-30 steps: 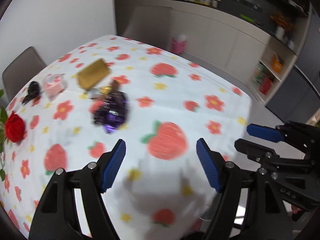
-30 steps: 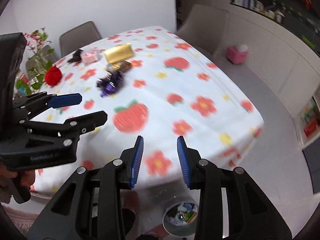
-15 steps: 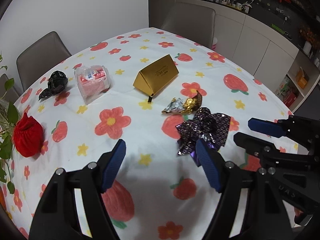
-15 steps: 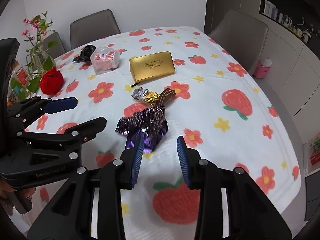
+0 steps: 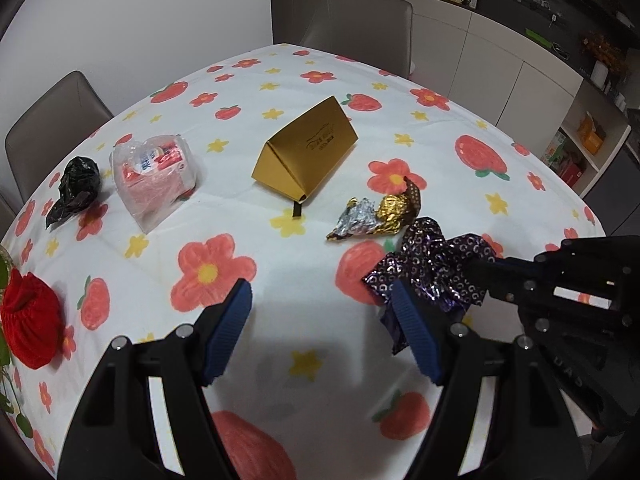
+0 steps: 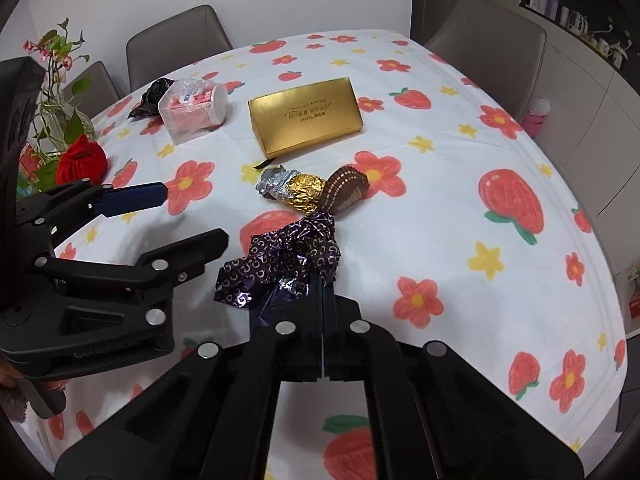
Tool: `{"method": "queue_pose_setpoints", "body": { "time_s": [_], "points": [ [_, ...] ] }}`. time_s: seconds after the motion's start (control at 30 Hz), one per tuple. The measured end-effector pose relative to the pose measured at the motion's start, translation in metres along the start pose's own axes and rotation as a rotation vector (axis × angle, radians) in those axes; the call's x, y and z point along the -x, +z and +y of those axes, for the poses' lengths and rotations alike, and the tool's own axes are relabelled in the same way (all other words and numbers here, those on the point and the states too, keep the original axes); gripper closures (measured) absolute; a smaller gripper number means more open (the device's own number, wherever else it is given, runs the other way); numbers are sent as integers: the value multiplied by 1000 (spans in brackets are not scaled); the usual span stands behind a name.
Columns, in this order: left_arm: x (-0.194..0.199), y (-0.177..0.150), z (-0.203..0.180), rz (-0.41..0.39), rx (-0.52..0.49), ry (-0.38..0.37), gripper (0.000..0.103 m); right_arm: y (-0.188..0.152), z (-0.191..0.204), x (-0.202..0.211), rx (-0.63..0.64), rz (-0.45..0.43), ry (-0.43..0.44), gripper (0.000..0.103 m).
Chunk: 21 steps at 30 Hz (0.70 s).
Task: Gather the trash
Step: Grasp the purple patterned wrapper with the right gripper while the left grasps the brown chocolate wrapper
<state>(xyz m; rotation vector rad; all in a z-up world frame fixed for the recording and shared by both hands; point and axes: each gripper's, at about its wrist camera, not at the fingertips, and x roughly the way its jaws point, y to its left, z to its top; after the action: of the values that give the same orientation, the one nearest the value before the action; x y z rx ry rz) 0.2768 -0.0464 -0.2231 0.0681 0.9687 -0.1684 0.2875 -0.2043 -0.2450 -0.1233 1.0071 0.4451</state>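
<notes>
On the flowered tablecloth (image 6: 440, 152), near its front edge, the crumpled purple wrapper (image 6: 280, 264) lies with its long axis running roughly left to right, directly ahead of the right gripper (image 6: 323, 280), whose jaws are clenched on its near right end. Left gripper (image 5: 320, 320) hangs released just beside it, wrapper off its right finger. Foil wrappers (image 6: 296, 190) lie beyond, nearer the right hand; lift probably next.
</notes>
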Motion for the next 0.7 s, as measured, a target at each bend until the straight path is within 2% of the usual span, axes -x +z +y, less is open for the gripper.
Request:
{"method": "queue_pose_setpoints", "body": {
  "time_s": [0.47,0.7],
  "points": [
    [-23,41,-35,-39,-87,-49,30,8,-62,15,-135,-39,-102,103],
    [-45,56,-45,-16,-102,-59,31,18,-82,11,-164,-46,-126,103]
  ]
}}
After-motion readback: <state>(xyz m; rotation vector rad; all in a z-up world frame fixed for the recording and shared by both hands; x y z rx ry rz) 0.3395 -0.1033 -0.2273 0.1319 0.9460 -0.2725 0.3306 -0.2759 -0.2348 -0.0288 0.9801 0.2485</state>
